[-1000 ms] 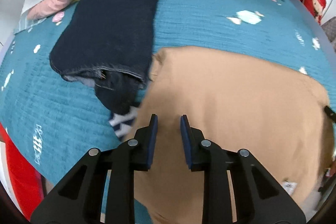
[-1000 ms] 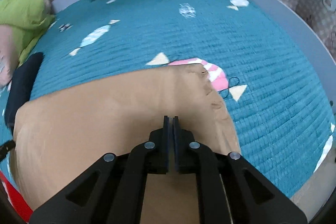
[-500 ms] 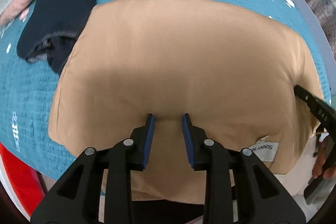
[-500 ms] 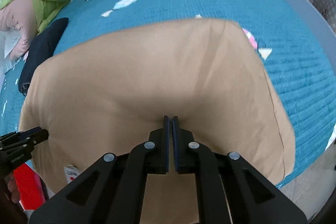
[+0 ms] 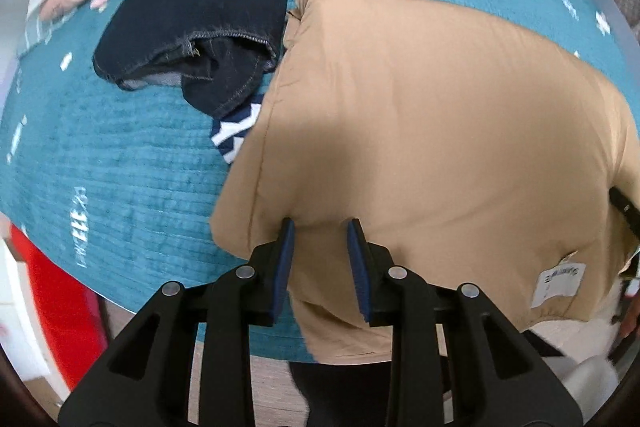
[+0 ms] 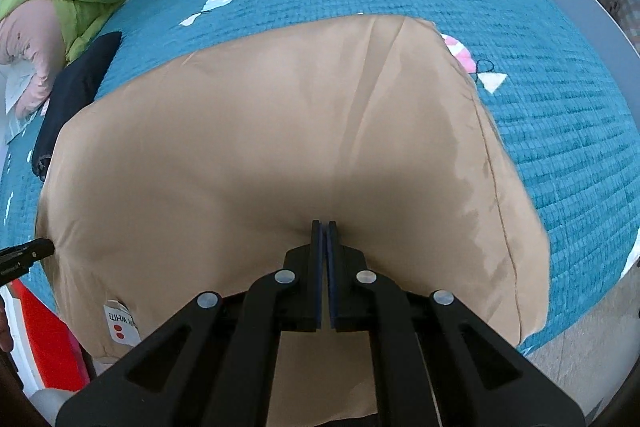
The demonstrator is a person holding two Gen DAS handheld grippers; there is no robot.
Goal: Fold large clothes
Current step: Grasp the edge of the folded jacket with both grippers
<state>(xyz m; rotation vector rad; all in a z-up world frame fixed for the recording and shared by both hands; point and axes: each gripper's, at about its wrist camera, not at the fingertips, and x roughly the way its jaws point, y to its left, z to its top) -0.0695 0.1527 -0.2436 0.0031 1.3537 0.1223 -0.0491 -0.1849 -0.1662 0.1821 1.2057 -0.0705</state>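
Teal bedspread [image 6: 560, 131] underlies everything. Right gripper [image 6: 324, 227] clamped on tan garment's [image 6: 280, 147] near edge; left gripper [image 5: 320, 227] spread apart over it. Folding barely begun. Folded jeans [image 5: 208, 3] lie beyond.

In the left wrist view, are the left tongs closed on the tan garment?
No, the left tongs stand open, with the tan garment showing in the gap between them.
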